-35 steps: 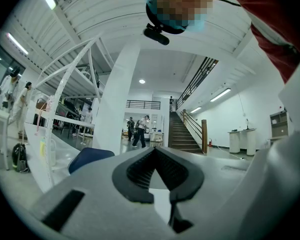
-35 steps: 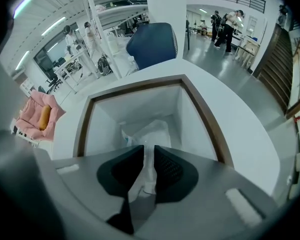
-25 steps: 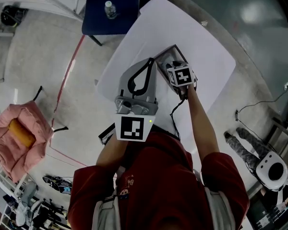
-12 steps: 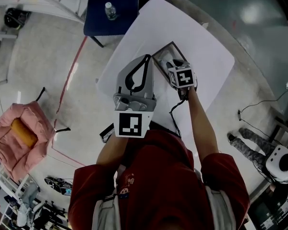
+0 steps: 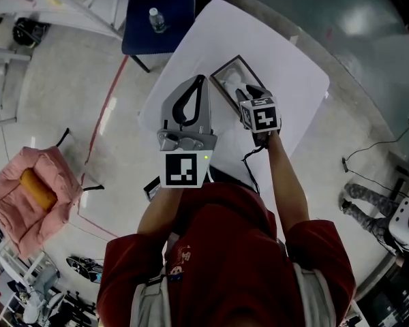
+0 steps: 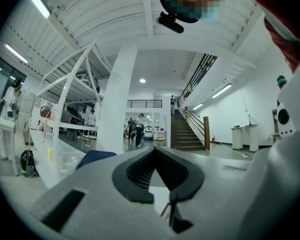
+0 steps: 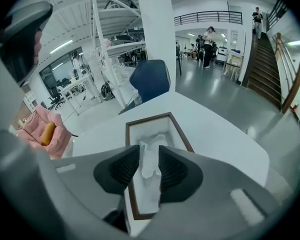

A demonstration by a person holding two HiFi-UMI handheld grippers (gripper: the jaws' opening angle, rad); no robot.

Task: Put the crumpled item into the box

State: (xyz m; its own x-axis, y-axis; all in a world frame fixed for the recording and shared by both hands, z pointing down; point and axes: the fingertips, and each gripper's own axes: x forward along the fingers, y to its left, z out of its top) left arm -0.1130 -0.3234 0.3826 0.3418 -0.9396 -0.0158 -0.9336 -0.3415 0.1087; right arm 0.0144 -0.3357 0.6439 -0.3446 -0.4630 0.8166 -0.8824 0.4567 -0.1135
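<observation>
White surface (image 5: 286,53), head view: right tool (image 5: 244,92) reaches over the dark-rimmed box (image 5: 223,67), left tool (image 5: 202,80) raised beside it; left gripper view: jaws together, empty; right gripper view: jaws pinch the crumpled item (image 7: 149,156), lying lengthwise above the box's white interior.

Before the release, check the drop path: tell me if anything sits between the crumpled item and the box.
Nothing visible does. The right gripper holds the crumpled item over the open box, with only the box's white inside showing beneath.
</observation>
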